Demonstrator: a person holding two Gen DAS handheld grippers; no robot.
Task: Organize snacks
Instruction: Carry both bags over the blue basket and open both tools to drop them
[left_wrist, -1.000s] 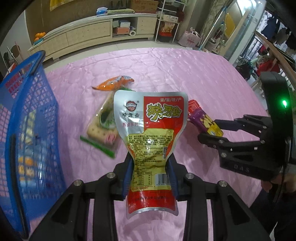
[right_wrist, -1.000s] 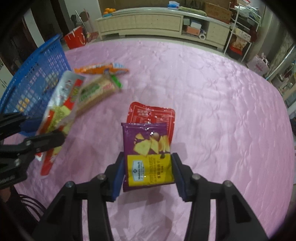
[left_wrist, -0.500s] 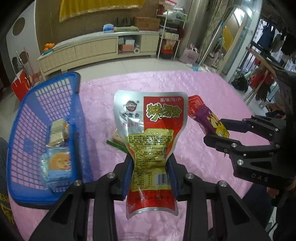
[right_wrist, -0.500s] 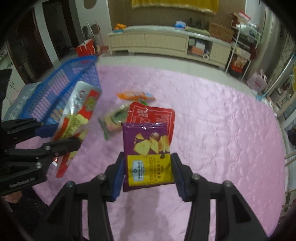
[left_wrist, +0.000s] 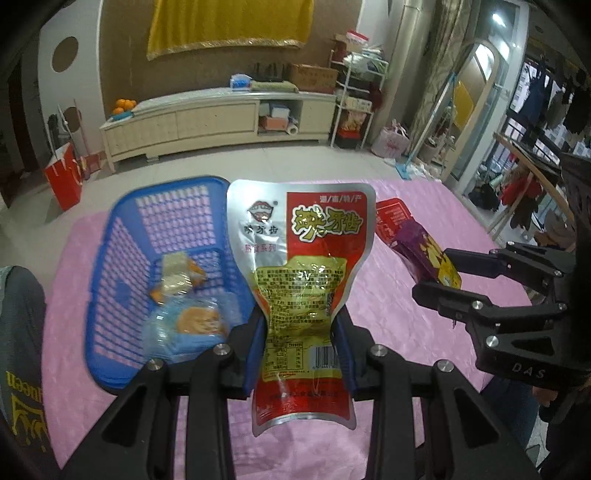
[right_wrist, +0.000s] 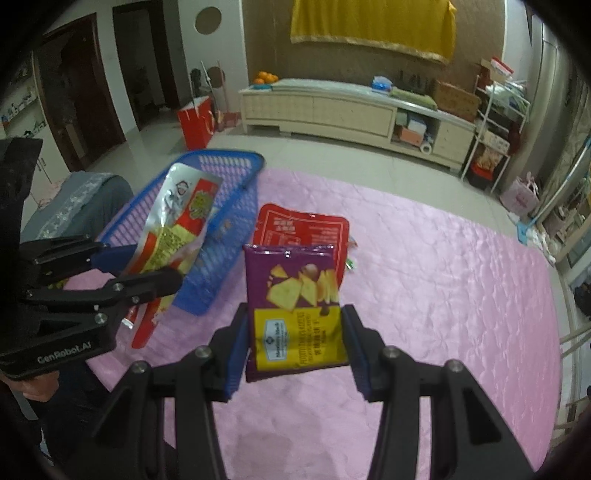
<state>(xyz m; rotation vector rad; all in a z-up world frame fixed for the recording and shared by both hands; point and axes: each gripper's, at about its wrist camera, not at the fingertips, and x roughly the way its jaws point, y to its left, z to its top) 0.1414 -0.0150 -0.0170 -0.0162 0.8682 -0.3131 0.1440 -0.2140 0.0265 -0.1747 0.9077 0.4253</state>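
Pink quilted bed cover (right_wrist: 424, 266) under a blue basket (left_wrist: 122, 236), near its left edge.

- Setting: home living room.
- Long cream sideboard (right_wrist: 354, 107) along wall, oranges (right_wrist: 265, 77) on top.
- Yellow wall hanging (left_wrist: 229, 26).
- Pink quilted cover (right_wrist: 443, 280).
- Metal storage rack (left_wrist: 356, 99).

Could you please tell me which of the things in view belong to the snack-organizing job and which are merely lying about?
Job: silver-red pouch in the left gripper; purple chip bag and red packet in the right gripper; blue basket.

Lying about: red paper bag, oranges, cabinet.
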